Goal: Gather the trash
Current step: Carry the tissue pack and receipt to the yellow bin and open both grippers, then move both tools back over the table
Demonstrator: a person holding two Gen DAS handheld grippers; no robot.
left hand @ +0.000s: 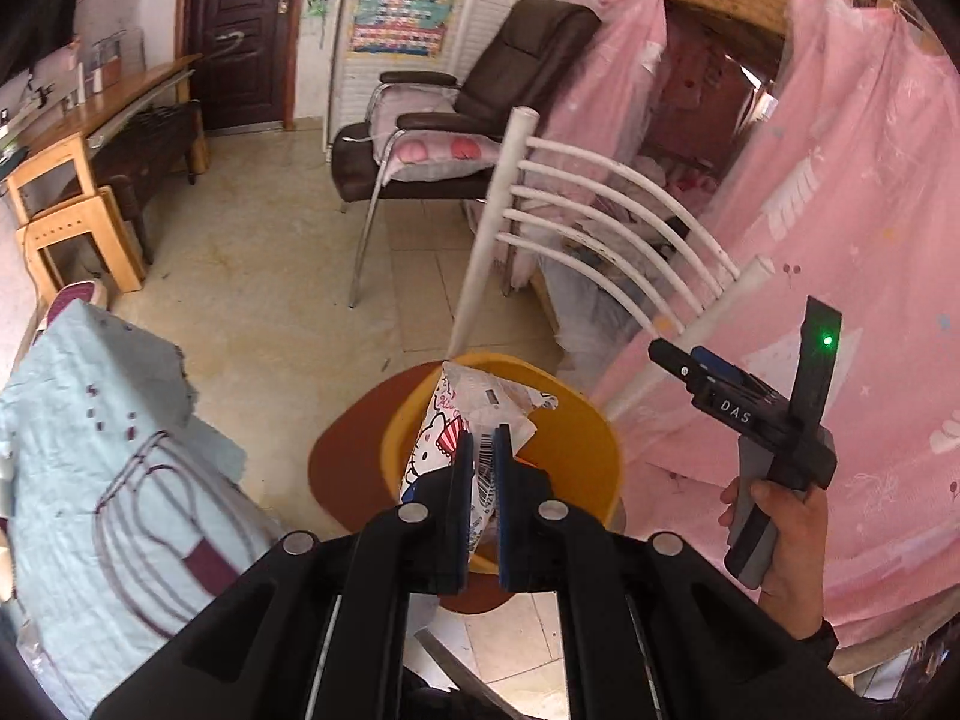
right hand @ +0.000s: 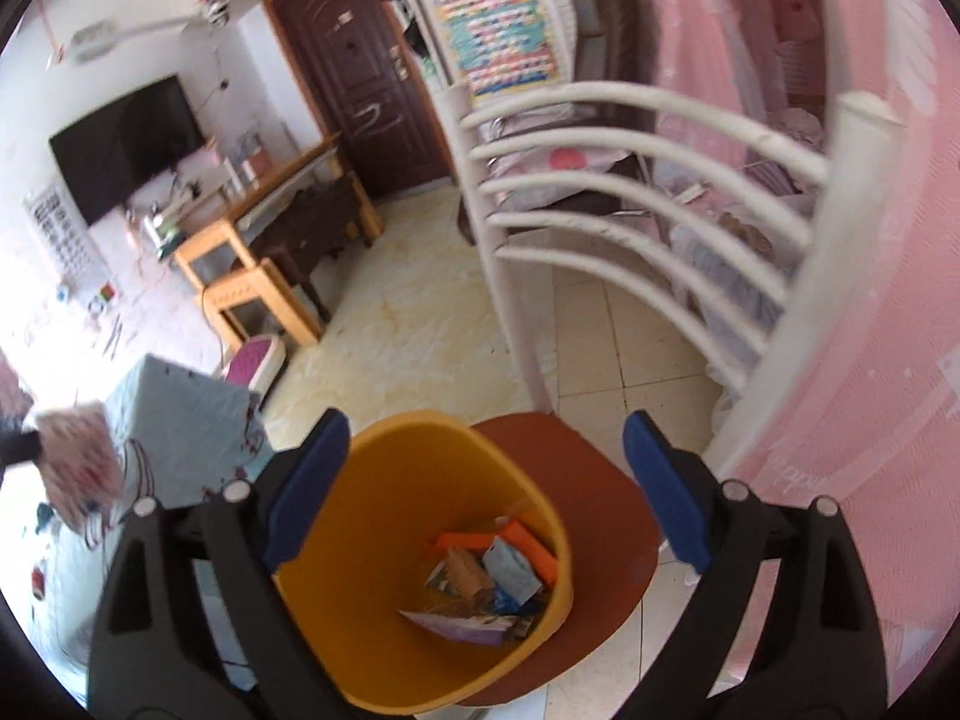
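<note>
- We keep the left claw [left hand: 483, 450] clenched on the thin, crinkly cartoon-print plastic wrapper [left hand: 447, 438]: light and limp, best pinched at its edge.
- Our right claw [right hand: 486, 483], released and empty, sits at lower centre over the round orange plastic bin [right hand: 372, 546].

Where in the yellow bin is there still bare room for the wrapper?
Yellow bin: bare along the wall nearest the left gripper, which is shut on the cartoon wrapper. Crowded: trash pile on the bottom toward the open right gripper.

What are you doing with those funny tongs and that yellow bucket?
A person is collecting trash with tongs in each hand. The left tongs are shut on a cartoon-printed wrapper, held over the yellow bin on a chair seat. The right tongs are open and empty above the bin, which already holds some wrappers.
</note>
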